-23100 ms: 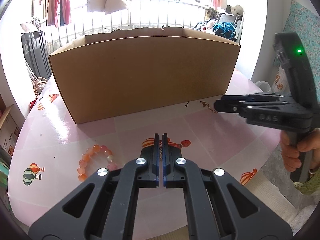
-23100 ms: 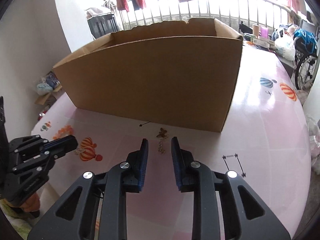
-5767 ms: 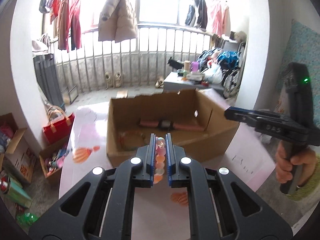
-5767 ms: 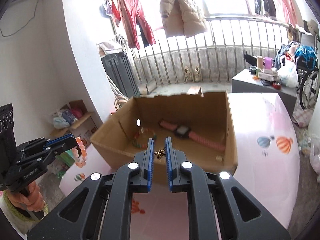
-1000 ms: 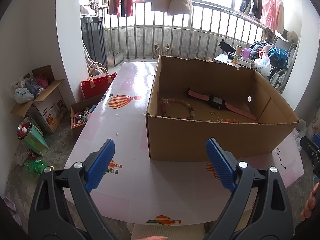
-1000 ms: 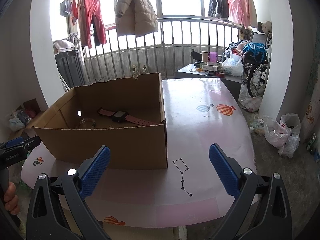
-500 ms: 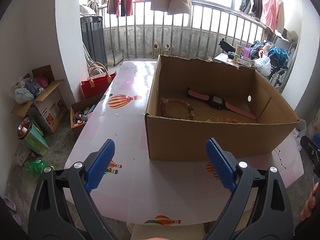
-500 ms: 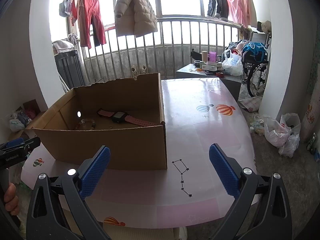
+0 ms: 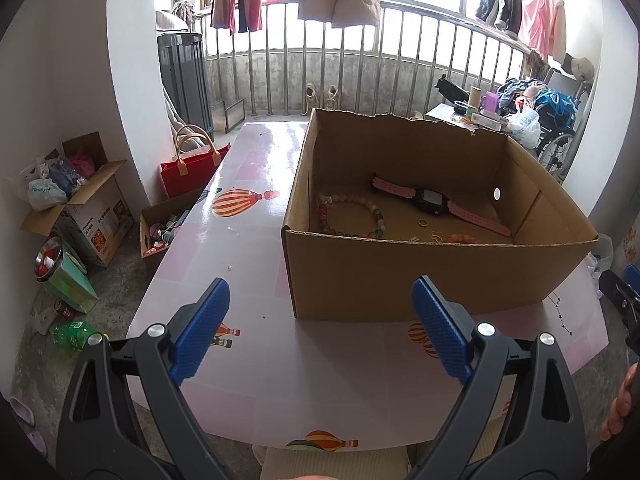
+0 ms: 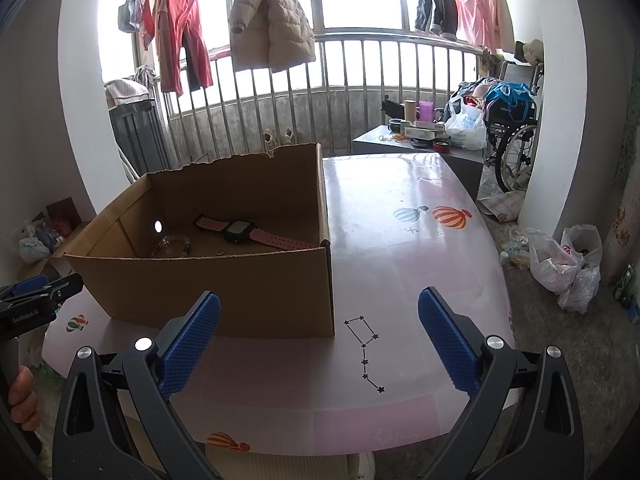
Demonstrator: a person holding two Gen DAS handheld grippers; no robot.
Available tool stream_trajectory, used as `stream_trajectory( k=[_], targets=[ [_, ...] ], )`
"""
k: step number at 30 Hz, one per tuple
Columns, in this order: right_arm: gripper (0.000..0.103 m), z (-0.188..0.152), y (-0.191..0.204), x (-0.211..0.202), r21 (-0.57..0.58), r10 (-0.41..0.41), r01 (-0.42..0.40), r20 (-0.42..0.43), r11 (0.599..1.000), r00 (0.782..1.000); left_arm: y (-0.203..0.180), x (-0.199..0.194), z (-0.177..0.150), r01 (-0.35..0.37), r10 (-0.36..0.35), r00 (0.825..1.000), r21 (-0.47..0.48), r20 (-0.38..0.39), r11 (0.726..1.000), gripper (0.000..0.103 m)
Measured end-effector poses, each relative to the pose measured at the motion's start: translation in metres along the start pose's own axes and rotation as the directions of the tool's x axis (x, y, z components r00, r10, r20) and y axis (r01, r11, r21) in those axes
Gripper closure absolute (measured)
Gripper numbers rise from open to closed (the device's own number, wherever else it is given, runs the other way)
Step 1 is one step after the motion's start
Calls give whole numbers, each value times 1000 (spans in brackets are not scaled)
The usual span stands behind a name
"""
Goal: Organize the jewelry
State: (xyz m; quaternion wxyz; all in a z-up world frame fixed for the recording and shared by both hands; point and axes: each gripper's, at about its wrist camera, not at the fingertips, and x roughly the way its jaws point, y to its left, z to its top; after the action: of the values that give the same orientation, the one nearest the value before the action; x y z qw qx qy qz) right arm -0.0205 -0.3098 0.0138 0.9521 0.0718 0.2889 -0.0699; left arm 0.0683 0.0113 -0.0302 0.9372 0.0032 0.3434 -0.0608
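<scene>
An open cardboard box (image 9: 400, 276) stands on the pink table (image 9: 248, 352). Inside it lie a pink-strapped watch (image 9: 434, 202), a multicoloured bead bracelet (image 9: 352, 216), an orange bead bracelet (image 9: 460, 237) and small gold pieces (image 9: 436, 235). My left gripper (image 9: 320, 324) is open and empty, held back from the box's near wall. My right gripper (image 10: 318, 340) is open and empty in front of the box (image 10: 224, 284). The watch (image 10: 240, 232) shows in the right wrist view too. The near wall hides part of the box floor.
The table (image 10: 400, 280) has balloon and constellation prints. On the floor to the left are cardboard boxes (image 9: 88, 208) and a red bag (image 9: 192, 164). Plastic bags (image 10: 560, 260) and a wheelchair (image 10: 516, 140) stand on the right. A barred railing (image 9: 360, 76) is behind.
Nothing has visibly changed in the last second. Earlier each gripper held a piece of jewelry over the box; both are now open and empty.
</scene>
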Motion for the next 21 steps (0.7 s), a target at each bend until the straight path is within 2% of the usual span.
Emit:
stream_trajectory(
  k=[21],
  targets=[
    [6,0,0,-4,4,-30,30,1,1000,1000,-16,0,2,42,-42,999,32,7,999,14]
  ],
)
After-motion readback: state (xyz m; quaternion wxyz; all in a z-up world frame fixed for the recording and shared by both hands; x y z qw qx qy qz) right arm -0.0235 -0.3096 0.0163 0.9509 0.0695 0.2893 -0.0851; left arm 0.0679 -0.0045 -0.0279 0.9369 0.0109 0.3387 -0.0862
